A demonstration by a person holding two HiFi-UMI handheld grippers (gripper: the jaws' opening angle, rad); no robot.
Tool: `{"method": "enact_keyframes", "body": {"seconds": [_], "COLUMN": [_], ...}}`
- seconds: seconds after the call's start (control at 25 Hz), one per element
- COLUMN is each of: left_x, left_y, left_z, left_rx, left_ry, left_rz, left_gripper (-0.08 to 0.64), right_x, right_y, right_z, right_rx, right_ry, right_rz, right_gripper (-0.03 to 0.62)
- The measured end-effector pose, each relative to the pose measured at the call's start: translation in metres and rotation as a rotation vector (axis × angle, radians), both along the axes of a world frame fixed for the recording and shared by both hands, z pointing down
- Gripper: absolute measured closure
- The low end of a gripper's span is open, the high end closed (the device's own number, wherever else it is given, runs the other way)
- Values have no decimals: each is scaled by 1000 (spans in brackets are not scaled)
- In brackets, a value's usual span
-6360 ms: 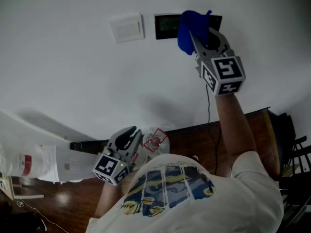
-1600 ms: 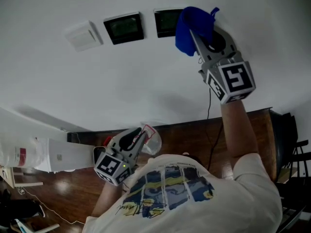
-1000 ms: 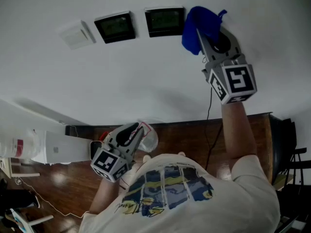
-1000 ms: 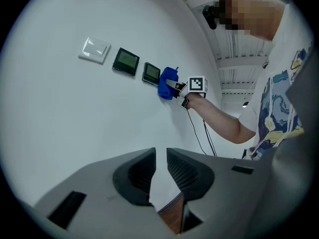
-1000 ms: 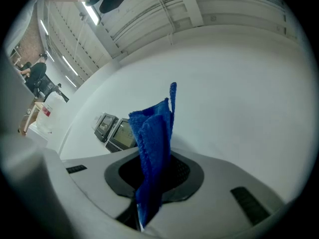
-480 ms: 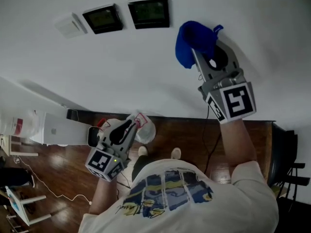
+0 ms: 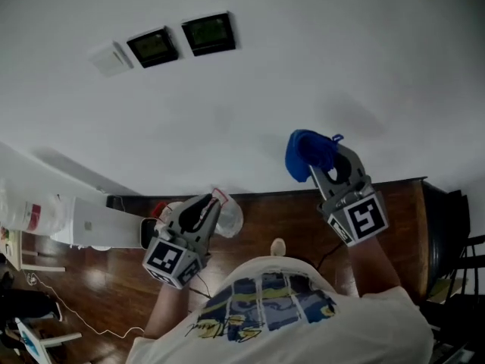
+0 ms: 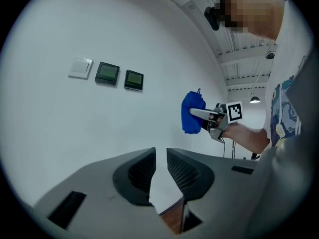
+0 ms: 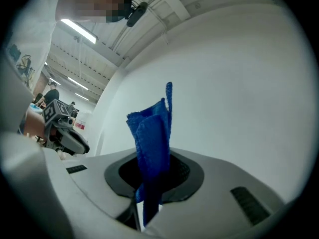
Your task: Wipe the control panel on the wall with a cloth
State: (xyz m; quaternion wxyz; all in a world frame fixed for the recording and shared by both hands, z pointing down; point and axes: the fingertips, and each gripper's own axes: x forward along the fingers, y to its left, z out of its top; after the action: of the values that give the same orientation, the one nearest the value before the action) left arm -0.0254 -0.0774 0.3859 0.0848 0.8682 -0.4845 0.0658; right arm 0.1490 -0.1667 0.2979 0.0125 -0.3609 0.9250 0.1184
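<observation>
Right gripper [image 7: 321, 167], right of centre in head view, pinches the blue cloth [image 7: 305, 153], which sticks up from its jaws. Control panels [image 7: 208, 33] sit upper left on the wall [image 7: 364, 59], well apart from the cloth. Left gripper [image 8: 161, 158]: jaws a narrow gap apart, nothing between.

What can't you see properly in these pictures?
- Dark wall panels: in the head view, the screens are too small to read.
- Blue cloth: in the right gripper view, its bottom end is hidden between the jaws of the right claw.
- White thing with a red label: in the head view, the left edge cuts it off.
</observation>
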Motion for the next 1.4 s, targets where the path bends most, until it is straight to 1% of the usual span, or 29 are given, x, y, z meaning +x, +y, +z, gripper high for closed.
{"method": "enact_keyframes", "body": {"seconds": [0.16, 0.2, 0.28, 0.4, 0.48, 0.56, 0.64, 0.8, 0.88, 1.04, 1.16, 1.24, 1.4], "left_x": [8, 12, 22, 43, 58, 71, 86, 119, 134, 169, 195, 209, 233], "left_y": [27, 33, 47, 59, 67, 73, 79, 96, 104, 117, 127, 131, 139], "left_z": [-12, -14, -11, -5, -6, -8, -11, -21, -18, -13, -17, -17, -7], "left_rx": [45, 58, 58, 46, 52, 54, 59, 68, 55, 18, 33, 41, 22], "left_ry": [57, 73, 80, 75, 69, 44, 25, 34, 37, 33, 23, 23, 7], "left_rz": [58, 68, 83, 113, 117, 109, 86, 17, -4, -38, -58, -69, -57], "left_gripper": [511, 512, 512, 512, 512, 512, 506, 506, 506, 494, 494, 494, 494], "right_x": [28, 33, 46, 73, 88, 99, 111, 136, 148, 183, 211, 223, 238], "right_y": [62, 75, 98, 122, 130, 137, 143, 159, 165, 174, 180, 182, 190], "right_z": [13, 15, 22, 33, 35, 34, 31, 24, 25, 32, 40, 43, 46], "right_rx": [-50, -53, -63, -120, -139, -141, -138, -121, -146, -191, -200, -185, -203], "right_ry": [32, 48, 62, 23, 8, -3, -6, 13, 1, -20, -13, -13, -28], "right_rz": [71, 75, 75, 89, 94, 78, 39, -63, -96, -123, -130, -144, -156], "right_gripper": [508, 508, 508, 508, 508, 508, 508, 508, 508, 508, 509, 509, 509]}}
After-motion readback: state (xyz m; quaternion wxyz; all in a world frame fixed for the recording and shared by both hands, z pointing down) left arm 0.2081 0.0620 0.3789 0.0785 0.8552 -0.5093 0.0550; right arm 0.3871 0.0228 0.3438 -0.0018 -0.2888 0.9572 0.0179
